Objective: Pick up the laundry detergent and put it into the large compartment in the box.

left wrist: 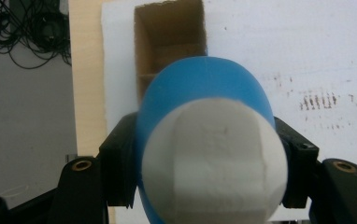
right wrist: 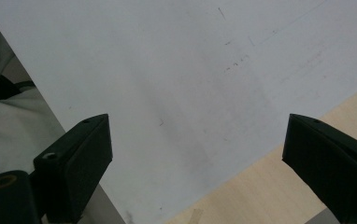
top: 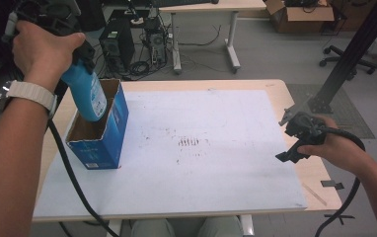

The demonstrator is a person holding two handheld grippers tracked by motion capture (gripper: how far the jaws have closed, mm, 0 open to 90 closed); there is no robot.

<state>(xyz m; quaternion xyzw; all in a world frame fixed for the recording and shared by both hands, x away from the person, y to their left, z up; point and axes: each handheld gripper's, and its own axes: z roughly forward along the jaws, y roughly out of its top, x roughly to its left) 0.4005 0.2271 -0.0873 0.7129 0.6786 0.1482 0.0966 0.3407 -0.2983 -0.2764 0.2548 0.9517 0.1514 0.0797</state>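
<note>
Bottle (top: 89,94) entering box (top: 111,133) at table's left edge

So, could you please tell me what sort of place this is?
Probably an office or lab: a desk at the back, computer towers with tangled cables on the floor, an office chair and a cardboard box.

The blue bottle (top: 89,91) at the upper left looks like smooth, shiny plastic, with a matt white cap (left wrist: 214,161). The box (top: 100,131) is cardboard, glossy blue outside and plain rough brown inside. The white sheet (top: 216,168) in the middle looks like matt paper with dark smudges. The table (top: 305,170) edge looks like pale smooth wood.
</note>
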